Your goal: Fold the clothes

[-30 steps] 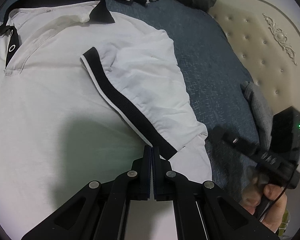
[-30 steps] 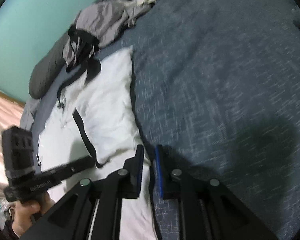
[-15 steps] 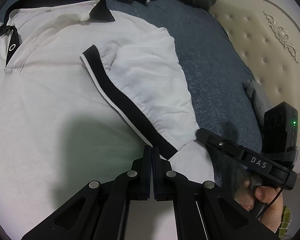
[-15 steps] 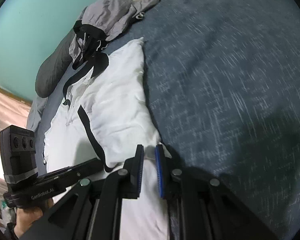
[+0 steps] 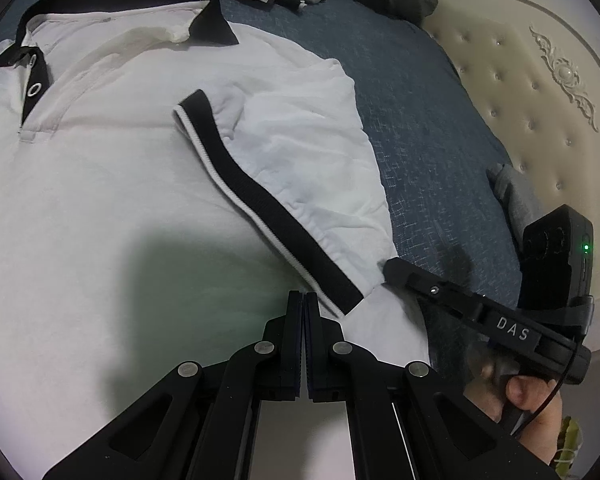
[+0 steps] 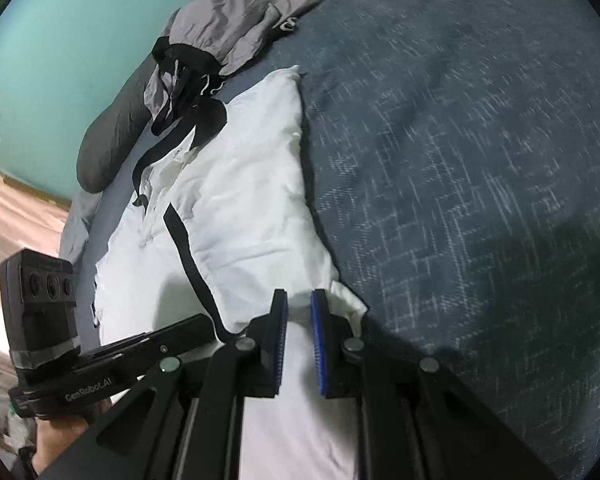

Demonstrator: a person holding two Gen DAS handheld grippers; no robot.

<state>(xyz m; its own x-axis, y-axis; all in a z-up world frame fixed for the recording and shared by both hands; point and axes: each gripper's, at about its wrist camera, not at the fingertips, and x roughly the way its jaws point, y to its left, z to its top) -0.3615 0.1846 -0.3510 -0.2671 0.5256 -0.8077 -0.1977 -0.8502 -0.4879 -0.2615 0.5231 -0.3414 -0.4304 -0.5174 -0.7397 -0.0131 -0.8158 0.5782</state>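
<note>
Both black grippers have silver pivot screws; the right gripper carries blue ribbed pads.

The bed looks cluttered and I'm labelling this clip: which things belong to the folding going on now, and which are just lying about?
In the job:
white polo shirt, its sleeve folded in
left gripper, shut
right gripper, open at the shirt's edge

Lying about:
grey and black garment, bunched up
dark pillow
small grey cloth

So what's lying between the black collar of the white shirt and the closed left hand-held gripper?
Left wrist view: only the white shirt itself, its folded-in sleeve with the black cuff band running down from the collar side toward the left hand-held gripper.
</note>
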